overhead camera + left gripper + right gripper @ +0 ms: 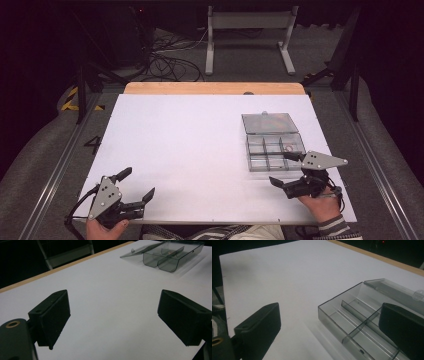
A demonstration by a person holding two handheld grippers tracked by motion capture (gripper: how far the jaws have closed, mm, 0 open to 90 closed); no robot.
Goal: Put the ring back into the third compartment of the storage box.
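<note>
A clear grey compartment box (pixel 274 150) lies on the right part of the white table top (pixel 190 145), its lid (pixel 270 122) folded open toward the far side. A small ring-like item (pixel 289 148) rests in one right-hand compartment. My right gripper (pixel 280 168) is open at the box's near right corner, one jaw over the box edge and the other over bare table. In the right gripper view the box (pixel 352 315) sits between the wide-apart jaws of that gripper (pixel 329 317). My left gripper (pixel 139 182) stands open and empty at the near left edge. In the left gripper view, the left gripper (pixel 113 307) faces the box (pixel 170 257) far off.
A wooden strip (pixel 215 88) runs along the table's far edge. Behind it stand a white metal frame (pixel 250 35) and loose cables (pixel 170 62) on the floor. Grey rails (pixel 370 165) flank the table on both sides.
</note>
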